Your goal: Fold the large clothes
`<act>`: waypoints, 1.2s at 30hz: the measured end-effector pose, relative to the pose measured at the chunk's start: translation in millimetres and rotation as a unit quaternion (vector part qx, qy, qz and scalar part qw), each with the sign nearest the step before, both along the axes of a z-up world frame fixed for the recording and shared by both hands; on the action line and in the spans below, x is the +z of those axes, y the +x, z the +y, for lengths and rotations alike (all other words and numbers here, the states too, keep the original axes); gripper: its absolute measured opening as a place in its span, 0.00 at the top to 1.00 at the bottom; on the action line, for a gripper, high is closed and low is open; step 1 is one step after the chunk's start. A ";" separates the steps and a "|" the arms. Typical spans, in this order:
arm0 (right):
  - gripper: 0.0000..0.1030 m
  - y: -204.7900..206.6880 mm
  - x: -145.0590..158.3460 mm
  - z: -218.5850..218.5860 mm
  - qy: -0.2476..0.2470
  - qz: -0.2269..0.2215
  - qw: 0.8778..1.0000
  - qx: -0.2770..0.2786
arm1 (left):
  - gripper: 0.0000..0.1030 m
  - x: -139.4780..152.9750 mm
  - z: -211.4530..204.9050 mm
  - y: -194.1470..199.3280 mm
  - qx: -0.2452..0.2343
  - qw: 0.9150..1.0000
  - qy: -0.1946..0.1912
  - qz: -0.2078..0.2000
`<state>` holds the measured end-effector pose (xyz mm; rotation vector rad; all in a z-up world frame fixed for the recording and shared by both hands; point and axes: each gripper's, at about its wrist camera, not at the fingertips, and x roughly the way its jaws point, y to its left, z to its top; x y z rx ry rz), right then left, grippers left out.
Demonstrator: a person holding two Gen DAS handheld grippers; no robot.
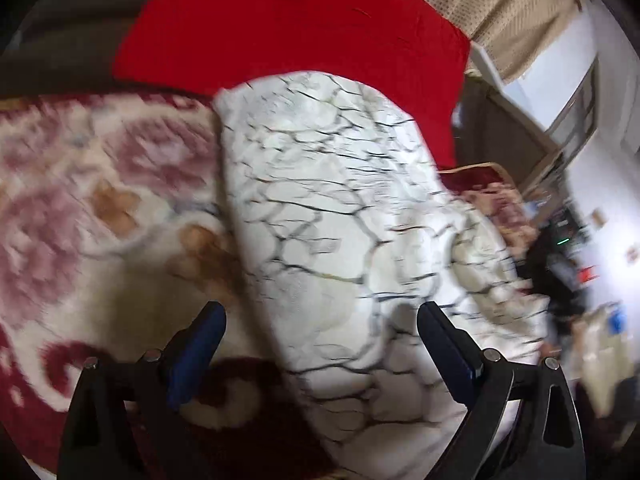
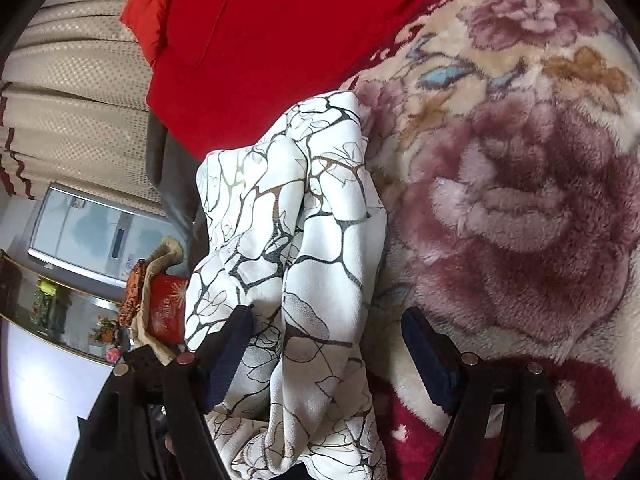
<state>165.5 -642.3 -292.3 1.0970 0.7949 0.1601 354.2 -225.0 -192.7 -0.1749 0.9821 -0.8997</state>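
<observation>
White patterned garment laid as a long band on the floral blanket, both grippers poised over its near end with jaws apart.

The garment's long axis runs away from both cameras toward the red cushion, which lies at the blanket's far edge. In the right wrist view its cloth is bunched and passes between the fingers of the right gripper, which stand wide and press on nothing. The left gripper straddles the band's flatter near part, fingers equally spread, nothing clamped. Which hand is nearer the cloth cannot be told. The fabric looks thin and creased, white with dark branching lines. Relative to the blanket, it lies along one side.
</observation>
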 end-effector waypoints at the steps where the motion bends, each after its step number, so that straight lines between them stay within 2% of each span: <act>1: 0.23 -0.6 -1.3 -0.6 0.003 -0.001 1.000 0.001 | 0.06 1.0 -0.9 3.1 -0.015 1.000 -0.015 0.017; 3: 0.23 -2.8 -2.4 -1.6 0.005 -0.005 1.000 0.004 | 0.06 1.6 -7.7 11.2 -0.044 0.998 -0.025 0.045; 5: 0.23 -4.8 -2.1 -1.5 0.007 -0.008 1.000 0.005 | 0.06 -1.2 -13.0 21.2 -0.049 0.996 -0.025 0.071; 9: 0.21 -6.4 -2.7 -0.2 0.029 -0.021 0.999 0.015 | 0.06 -9.7 -4.8 32.0 -0.048 0.993 -0.053 0.089; 13: 0.18 -1.4 -2.7 8.9 0.035 -0.024 0.999 0.031 | 0.06 -21.3 -6.8 36.3 -0.053 0.991 -0.043 0.112; 18: 0.15 8.8 -5.5 18.6 0.042 -0.026 0.998 0.046 | 0.06 -19.3 -24.5 29.0 -0.069 0.994 -0.008 0.087; 22: 0.05 23.5 -7.7 28.8 0.052 -0.039 0.996 0.062 | 0.06 -21.4 -27.5 35.5 -0.065 0.992 -0.015 0.105; 26: 0.03 38.4 -7.2 37.1 0.059 -0.045 0.995 0.062 | 0.06 -17.7 -18.0 39.0 -0.057 0.991 -0.029 0.120; 30: 0.04 42.8 -5.4 39.1 0.058 -0.050 0.995 0.056 | 0.06 -7.6 -15.9 29.7 -0.063 0.993 -0.015 0.102; 32: 0.08 42.5 -2.7 43.1 0.041 -0.054 0.996 0.060 | 0.06 -3.0 -19.4 24.6 -0.068 0.994 -0.002 0.087; 36: 0.16 38.3 -5.4 41.8 0.031 -0.054 0.996 0.059 | 0.06 -5.6 -22.4 25.5 -0.060 0.995 -0.009 0.081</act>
